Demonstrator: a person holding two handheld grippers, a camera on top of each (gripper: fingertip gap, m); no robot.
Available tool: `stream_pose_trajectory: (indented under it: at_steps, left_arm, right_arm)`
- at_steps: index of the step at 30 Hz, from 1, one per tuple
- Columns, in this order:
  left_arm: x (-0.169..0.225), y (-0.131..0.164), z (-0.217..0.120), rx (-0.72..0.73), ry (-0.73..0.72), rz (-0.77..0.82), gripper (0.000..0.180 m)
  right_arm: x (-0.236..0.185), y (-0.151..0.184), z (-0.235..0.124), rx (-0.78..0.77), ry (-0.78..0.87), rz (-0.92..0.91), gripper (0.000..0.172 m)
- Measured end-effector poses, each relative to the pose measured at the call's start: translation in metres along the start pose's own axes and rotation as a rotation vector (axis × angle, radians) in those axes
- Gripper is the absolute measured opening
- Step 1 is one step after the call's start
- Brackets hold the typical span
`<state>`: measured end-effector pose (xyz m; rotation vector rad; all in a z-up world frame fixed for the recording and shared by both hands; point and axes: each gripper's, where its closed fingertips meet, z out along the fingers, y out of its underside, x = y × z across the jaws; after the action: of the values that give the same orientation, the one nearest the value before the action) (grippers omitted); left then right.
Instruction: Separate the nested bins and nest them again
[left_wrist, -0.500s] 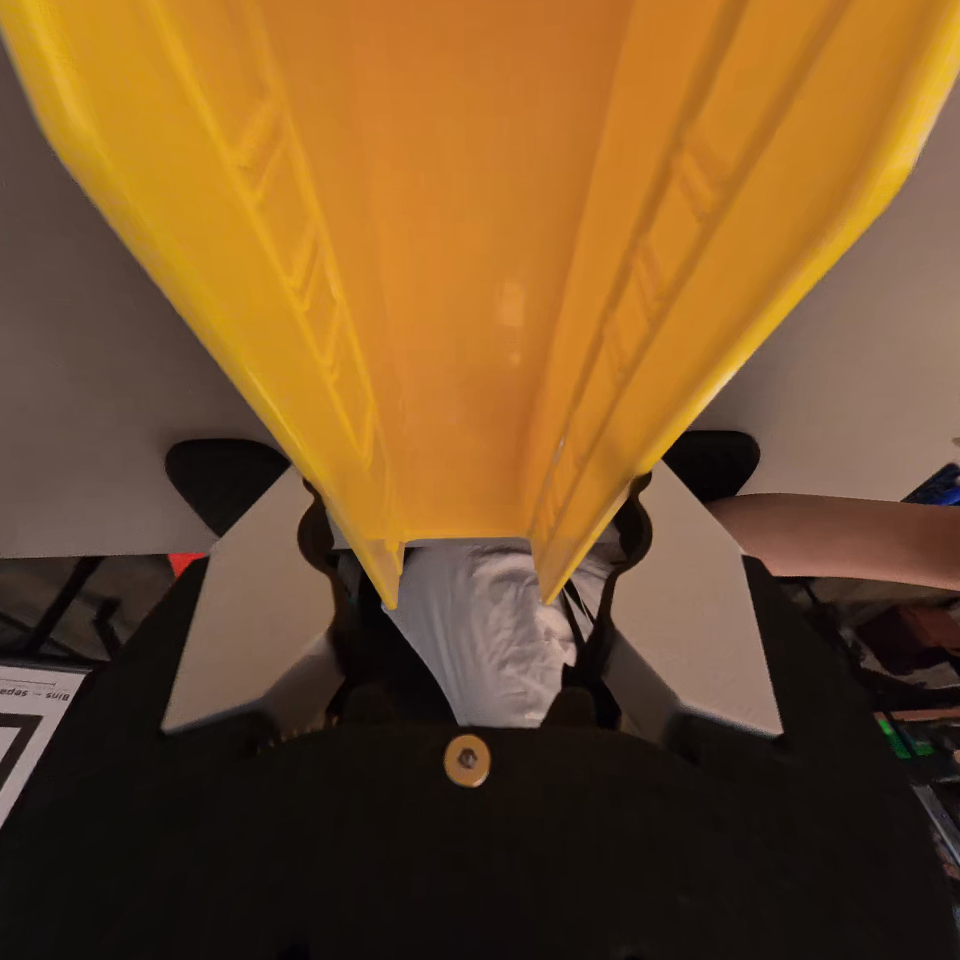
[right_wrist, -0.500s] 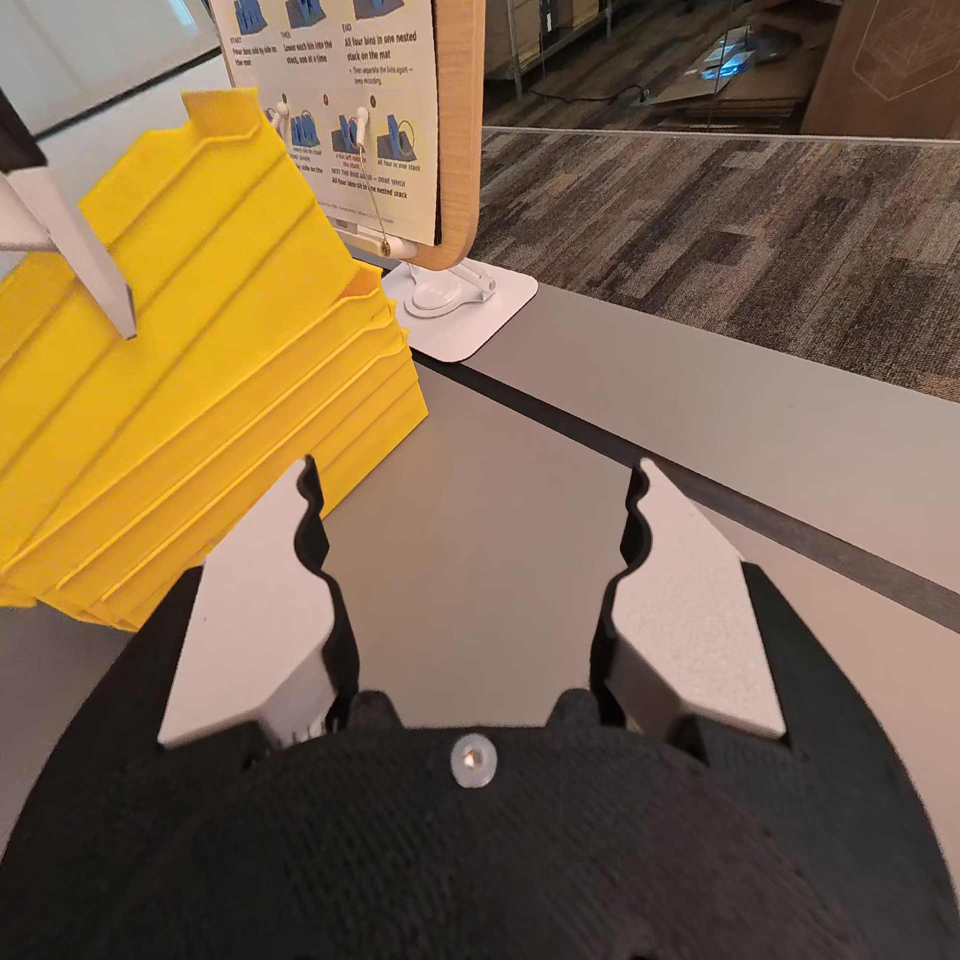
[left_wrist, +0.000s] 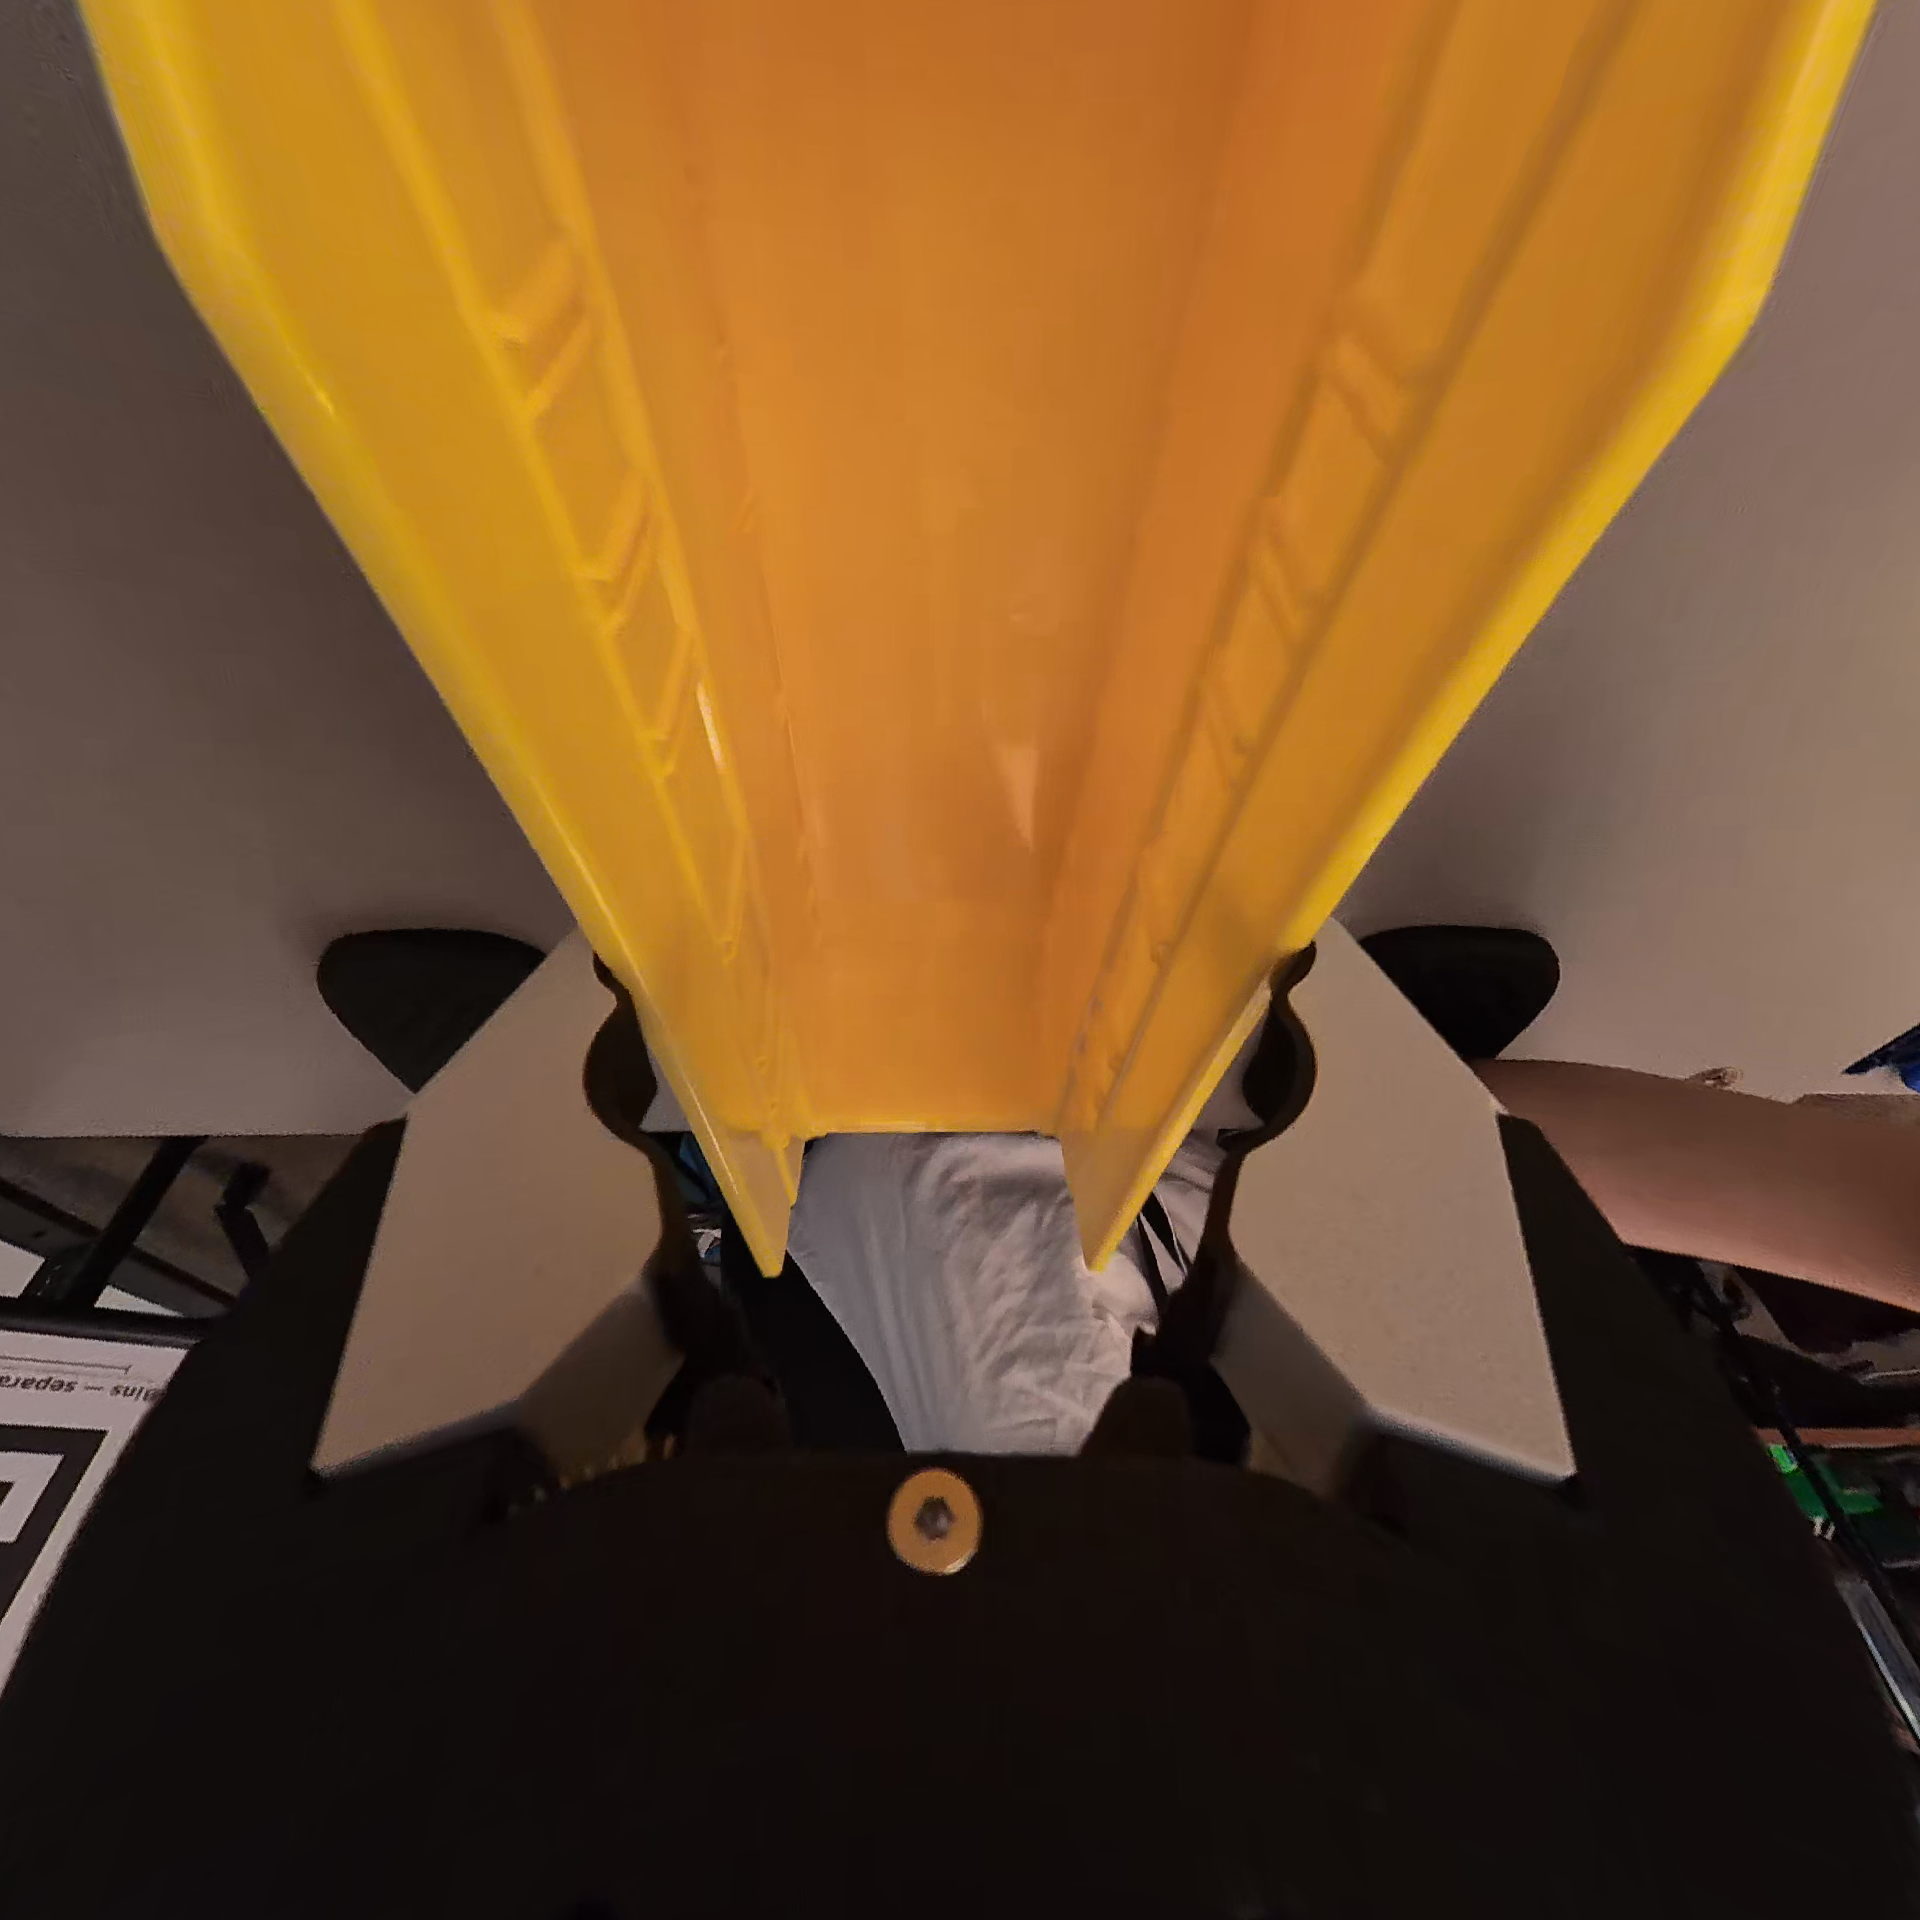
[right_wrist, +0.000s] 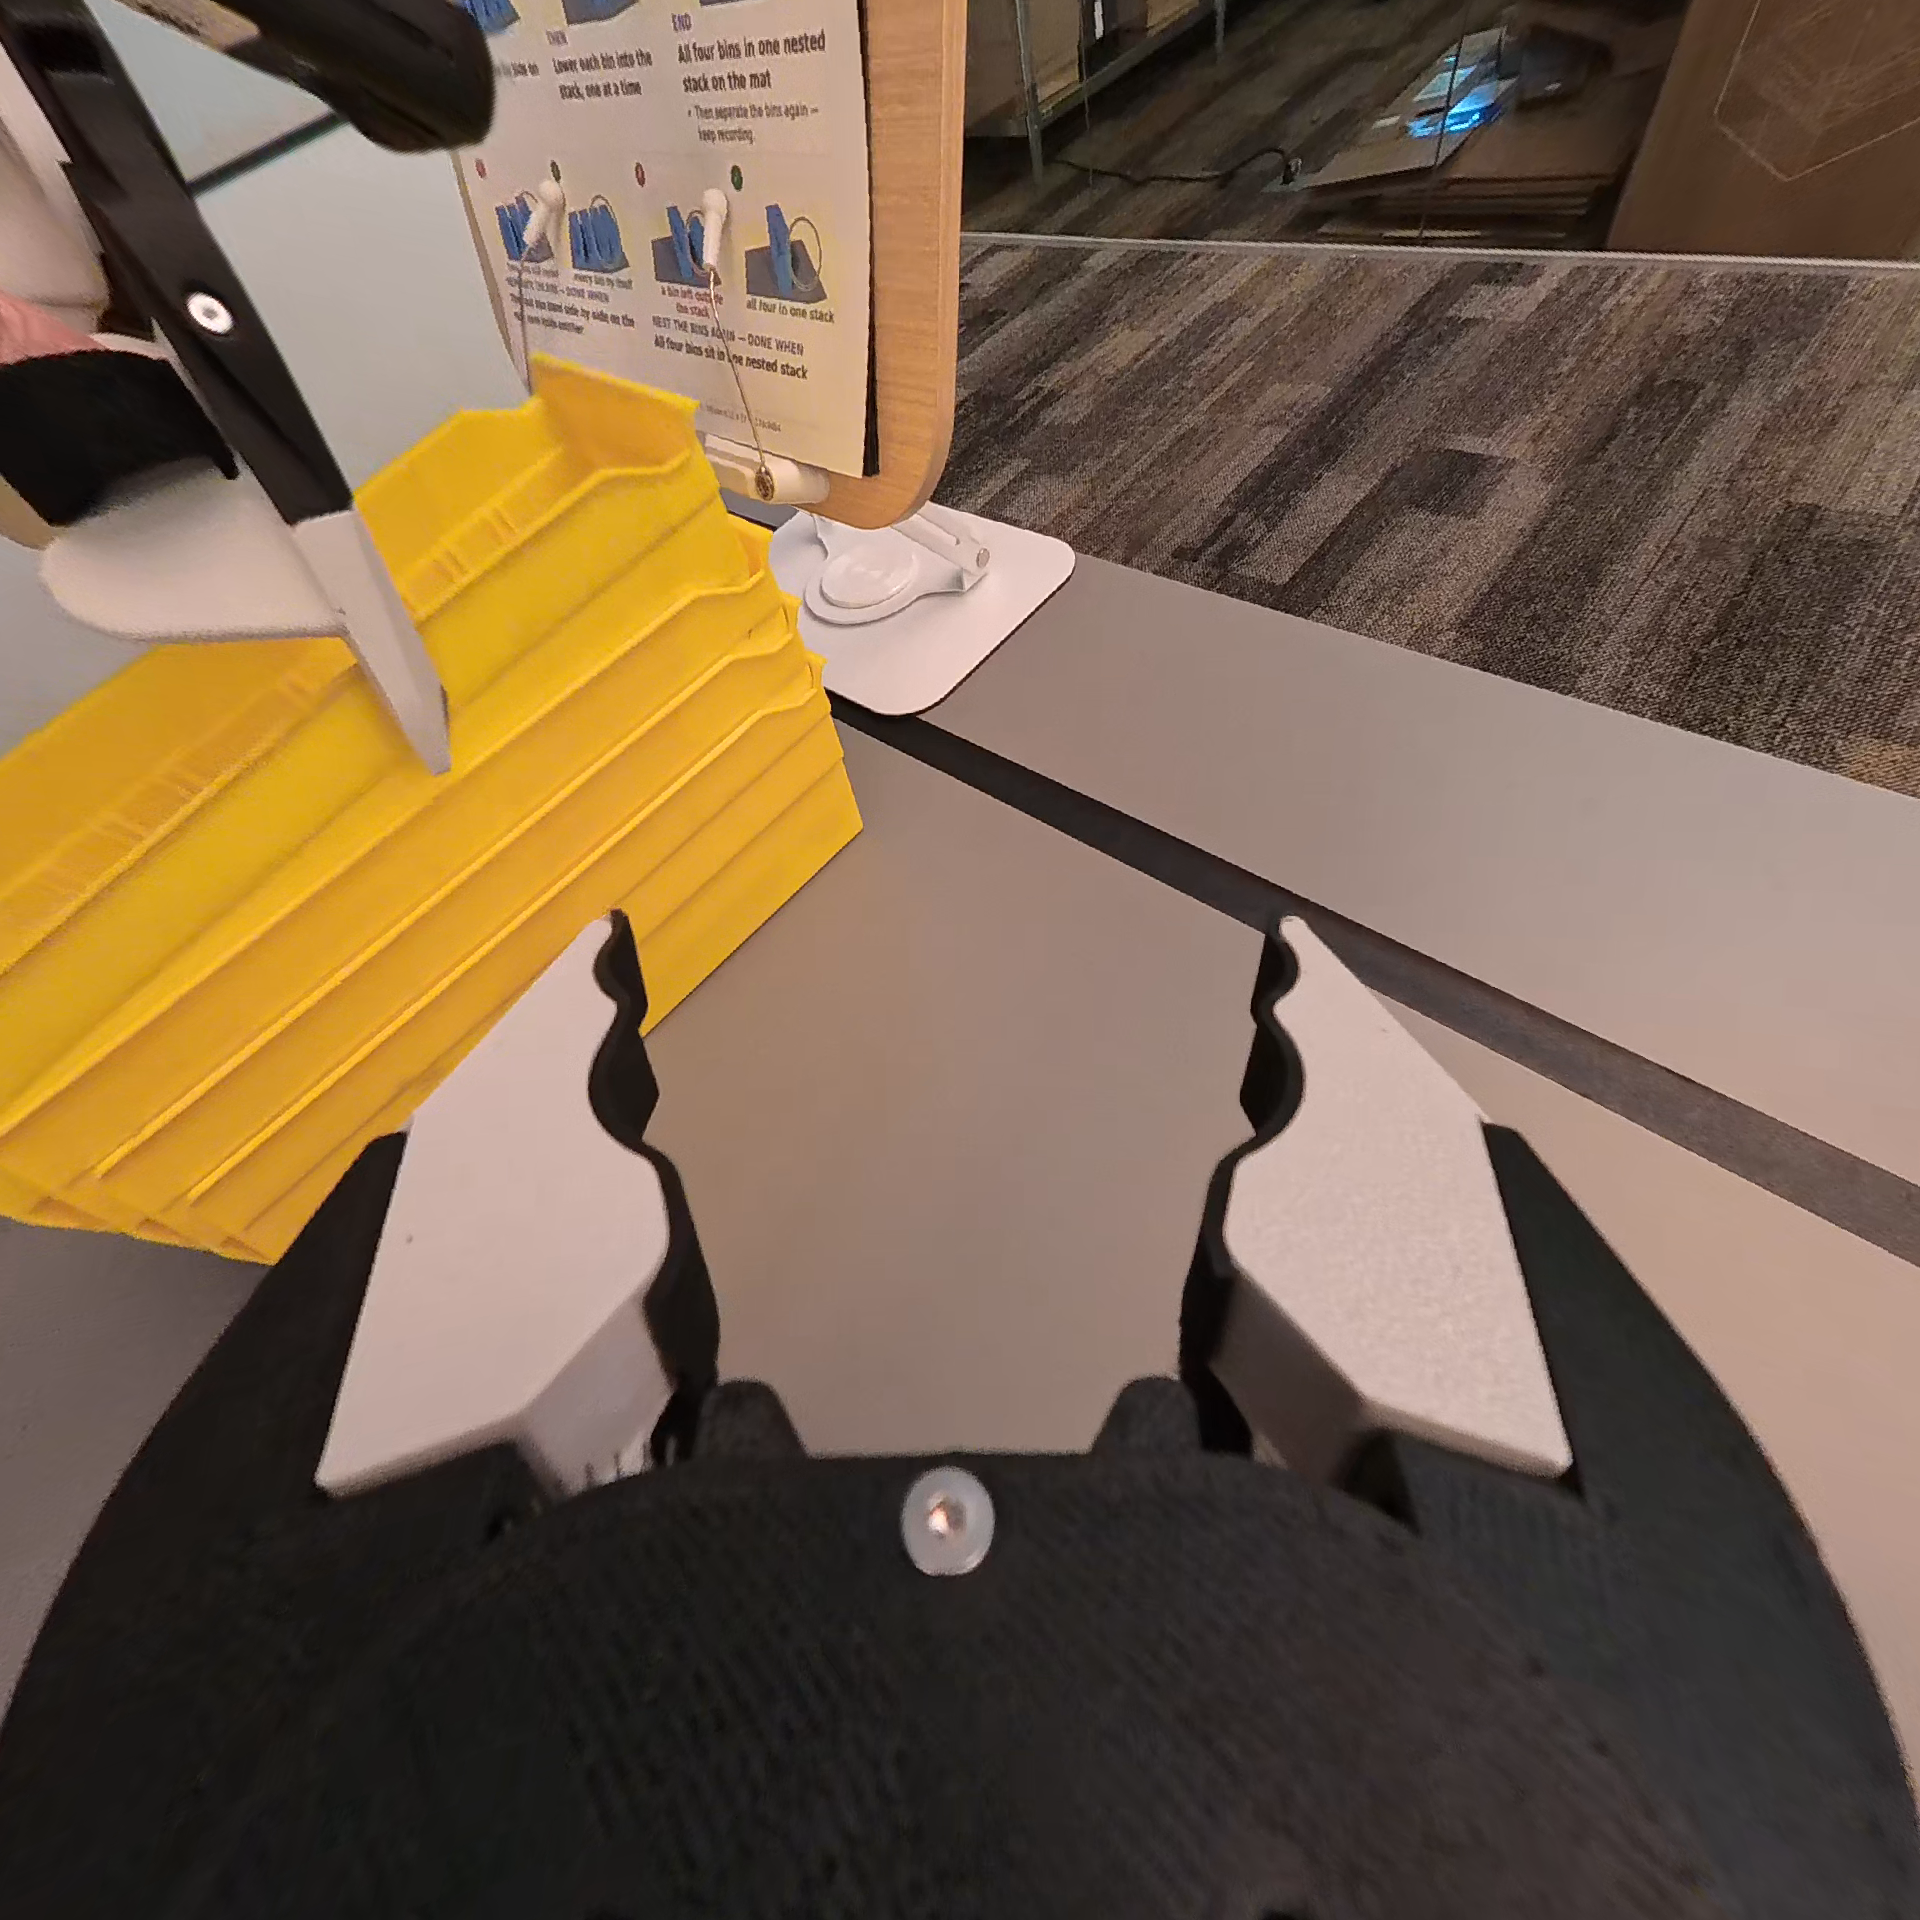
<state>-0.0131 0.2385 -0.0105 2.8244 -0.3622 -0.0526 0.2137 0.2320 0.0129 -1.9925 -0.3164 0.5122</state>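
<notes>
**A:** Left view first. Left gripper (left_wrist: 951, 956) spread wide, both tips pressed on the sides of the top yellow bin (left_wrist: 935, 520), up at 12 o'clock.

**B:** Hold tight. Lift straight, no twisting.

**A:** Now the right view. Right gripper (right_wrist: 945, 935) spread wide, nothing inside. Stack of bins (right_wrist: 416, 987) at 9 o'clock on the grey table (right_wrist: 935, 1143), top one tipped up.

**B:** Maybe press the stack down. Then set the top bin at 3 o'clock.

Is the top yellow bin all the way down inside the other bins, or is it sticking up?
Sticking up. The top yellow bin sits tilted, its far end raised above the nested stack, between the left gripper's fingers.
</notes>
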Motion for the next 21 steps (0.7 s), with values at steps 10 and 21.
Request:
stream_pose_trajectory:
  at_steps: [10,21]
  left_arm:
    - [0.005,0.001,0.01,-0.036,0.005,0.04,0.141]
    - [0.013,0.056,-0.083,0.12,0.093,0.302,0.128]
  right_arm:
    - [0.004,0.004,0.003,-0.015,0.008,0.004,0.117]
    - [0.005,0.013,0.016,-0.092,0.076,-0.049,0.117]
